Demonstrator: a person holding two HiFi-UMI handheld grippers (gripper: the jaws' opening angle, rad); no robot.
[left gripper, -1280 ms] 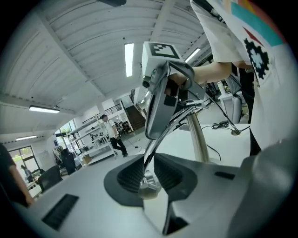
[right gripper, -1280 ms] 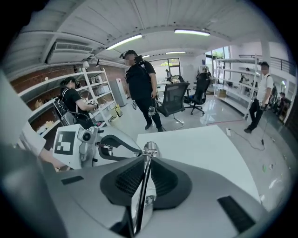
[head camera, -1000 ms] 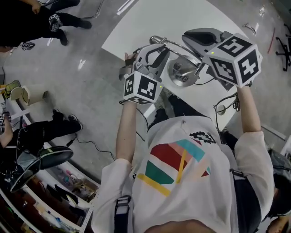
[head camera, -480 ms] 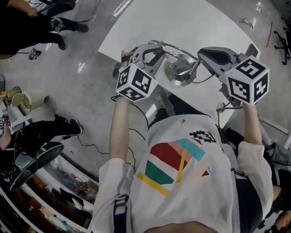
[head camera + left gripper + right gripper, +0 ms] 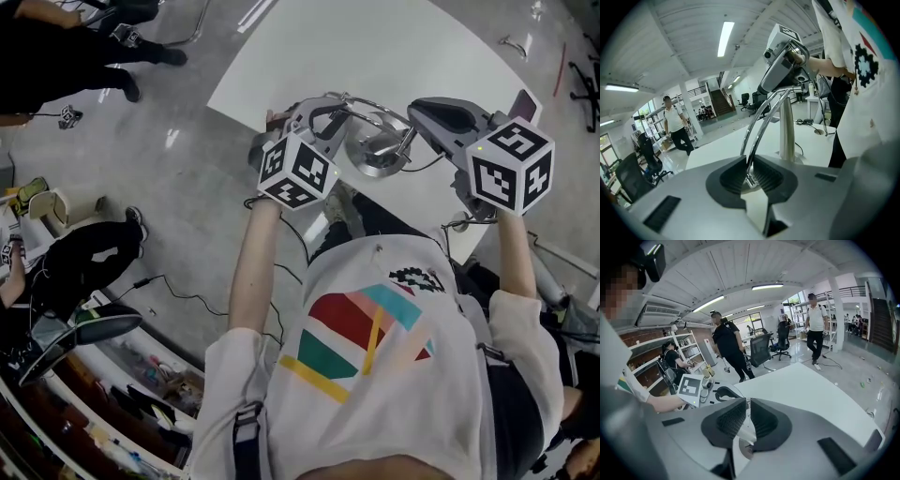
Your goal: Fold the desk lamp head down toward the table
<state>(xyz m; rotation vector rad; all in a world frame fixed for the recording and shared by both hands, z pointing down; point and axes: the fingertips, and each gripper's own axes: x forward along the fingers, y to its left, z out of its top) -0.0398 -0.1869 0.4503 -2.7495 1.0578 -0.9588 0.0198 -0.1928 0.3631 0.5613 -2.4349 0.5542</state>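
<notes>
Here's the desk lamp, standing right at the near edge of the white table, just in front of the person, about midway along that edge. Both tongs are on it. The left tongs are closing, and the pair of thin chrome rods runs straight between their ribbed pads, pinched there at the rods' lower end. From that grip the rods sweep up in an arc and over toward the upright post, which rises from the lamp's round chrome foot. Up at the top of that arc sit the right tongs, clenched narrow on a slim, pale, shiny part of the lamp, and only a sliver shows between the pads. Which part of the lamp that is, the pictures leave unclear. From the head camera, the left marker cube hangs just off the table's near edge, and the right marker cube is out by the table's near right corner. A cable trails from the lamp along the edge. Off the table, a person in a white shirt walks across the hall floor
</notes>
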